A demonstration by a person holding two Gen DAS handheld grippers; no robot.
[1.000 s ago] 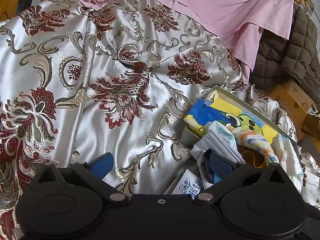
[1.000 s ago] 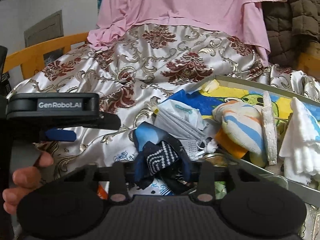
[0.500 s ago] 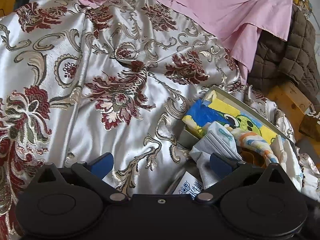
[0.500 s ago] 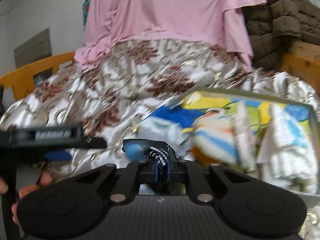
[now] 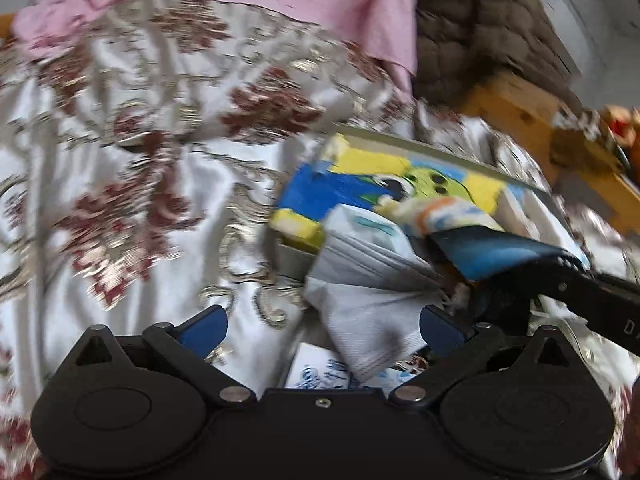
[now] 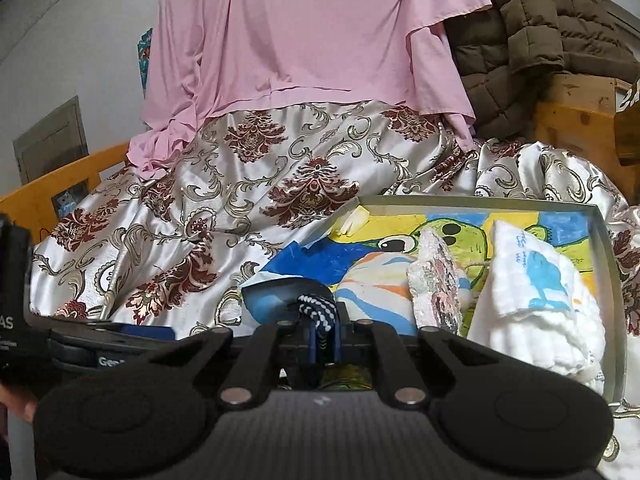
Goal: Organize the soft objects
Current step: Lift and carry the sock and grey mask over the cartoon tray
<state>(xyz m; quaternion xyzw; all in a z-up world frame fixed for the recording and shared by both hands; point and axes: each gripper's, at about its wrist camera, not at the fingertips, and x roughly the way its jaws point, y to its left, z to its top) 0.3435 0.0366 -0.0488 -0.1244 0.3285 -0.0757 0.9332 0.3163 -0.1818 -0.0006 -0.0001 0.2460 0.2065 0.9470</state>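
Observation:
My right gripper (image 6: 322,336) is shut on a dark blue cloth with a white zigzag pattern (image 6: 316,308), held just above the near left corner of the grey-rimmed tray (image 6: 480,200). In the left wrist view the same cloth (image 5: 500,252) hangs from the right gripper's black fingers at the right. My left gripper (image 5: 322,328) is open; a grey face mask (image 5: 368,312) lies between its blue fingertips (image 5: 204,328), and the pads do not press on it. Inside the tray lie a striped cloth (image 6: 372,280), a pink-white pad (image 6: 436,280) and a white muslin cloth (image 6: 540,300).
The tray rests on a silver floral bedcover (image 6: 240,208). A pink garment (image 6: 304,40) and a brown quilted jacket (image 6: 540,32) hang at the back. A wooden frame (image 6: 576,120) borders the right side. A white printed packet (image 5: 320,368) lies under the mask.
The right gripper closed on the dark blue patterned cloth and lifted it from the pile. The left gripper swung right, so the grey mask now lies between its fingers.

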